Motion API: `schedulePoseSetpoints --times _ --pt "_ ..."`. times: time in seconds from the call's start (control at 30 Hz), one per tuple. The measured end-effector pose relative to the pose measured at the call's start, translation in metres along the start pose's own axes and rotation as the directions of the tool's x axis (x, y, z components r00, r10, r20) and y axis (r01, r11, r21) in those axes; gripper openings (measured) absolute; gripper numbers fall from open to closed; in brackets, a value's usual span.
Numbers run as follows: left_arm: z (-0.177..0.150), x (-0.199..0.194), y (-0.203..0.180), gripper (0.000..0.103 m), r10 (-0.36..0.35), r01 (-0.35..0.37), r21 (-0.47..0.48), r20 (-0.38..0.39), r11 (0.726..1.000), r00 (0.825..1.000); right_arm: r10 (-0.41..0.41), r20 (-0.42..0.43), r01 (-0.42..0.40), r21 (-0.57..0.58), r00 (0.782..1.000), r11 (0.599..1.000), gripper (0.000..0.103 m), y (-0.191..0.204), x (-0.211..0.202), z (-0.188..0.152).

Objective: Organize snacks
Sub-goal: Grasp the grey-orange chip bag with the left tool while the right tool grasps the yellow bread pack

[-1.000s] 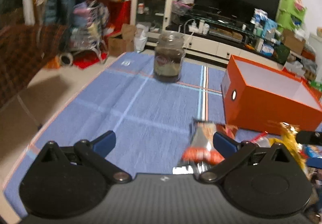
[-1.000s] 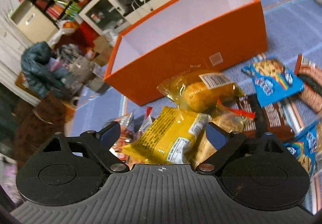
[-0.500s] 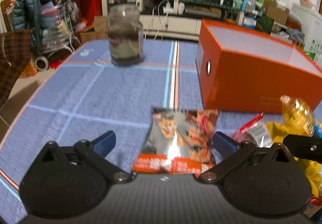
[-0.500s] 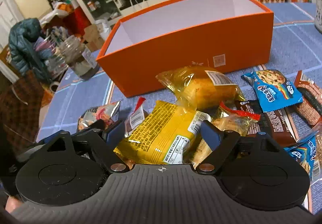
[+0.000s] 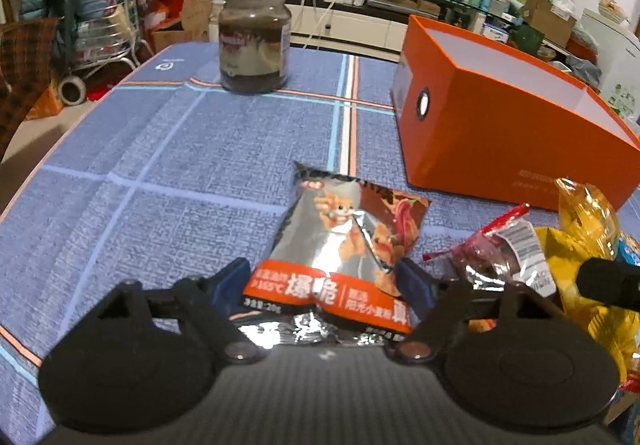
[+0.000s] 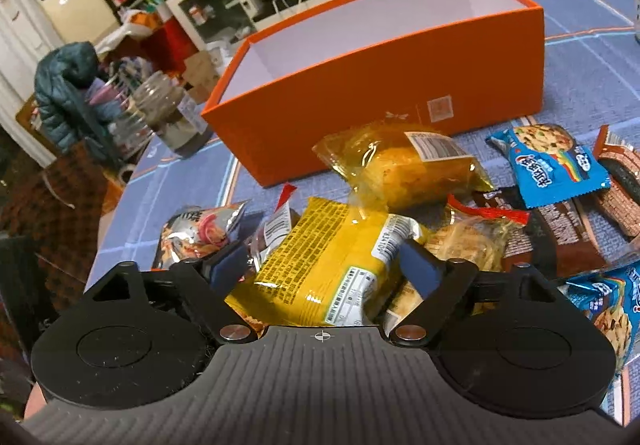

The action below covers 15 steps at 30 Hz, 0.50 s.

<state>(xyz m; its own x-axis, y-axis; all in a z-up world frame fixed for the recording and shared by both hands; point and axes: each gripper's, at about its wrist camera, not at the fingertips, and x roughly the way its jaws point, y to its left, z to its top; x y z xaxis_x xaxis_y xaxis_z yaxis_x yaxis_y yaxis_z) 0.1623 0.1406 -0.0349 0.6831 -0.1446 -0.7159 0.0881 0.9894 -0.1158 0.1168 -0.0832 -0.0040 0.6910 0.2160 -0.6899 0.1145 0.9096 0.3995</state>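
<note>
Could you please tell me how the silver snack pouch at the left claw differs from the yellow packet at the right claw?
The silver snack pouch is foil with cartoon art and an orange band; the yellow packet is plain yellow with black print. The pouch lies alone on the blue cloth; the packet sits on a heap of snacks. The left claw is closing around the pouch; the right claw is opening. Both lie outside the orange box.

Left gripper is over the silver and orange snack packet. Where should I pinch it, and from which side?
Pinch the silver and orange snack packet across its near orange band, coming down from the near end. It lies flat and lengthwise between the closing fingers of the left gripper, and that end is narrow enough to span, clear of the red-sealed wrapper beside it.
</note>
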Motion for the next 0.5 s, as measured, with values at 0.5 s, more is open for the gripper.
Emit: schedulePoseSetpoints --times 0.5 --pt "-0.005 -0.006 0.006 0.075 -0.026 0.026 0.025 0.004 0.999 1.0 -0.023 -0.054 0.018 -0.078 0.998 0.997 0.052 0.008 0.012 -0.005"
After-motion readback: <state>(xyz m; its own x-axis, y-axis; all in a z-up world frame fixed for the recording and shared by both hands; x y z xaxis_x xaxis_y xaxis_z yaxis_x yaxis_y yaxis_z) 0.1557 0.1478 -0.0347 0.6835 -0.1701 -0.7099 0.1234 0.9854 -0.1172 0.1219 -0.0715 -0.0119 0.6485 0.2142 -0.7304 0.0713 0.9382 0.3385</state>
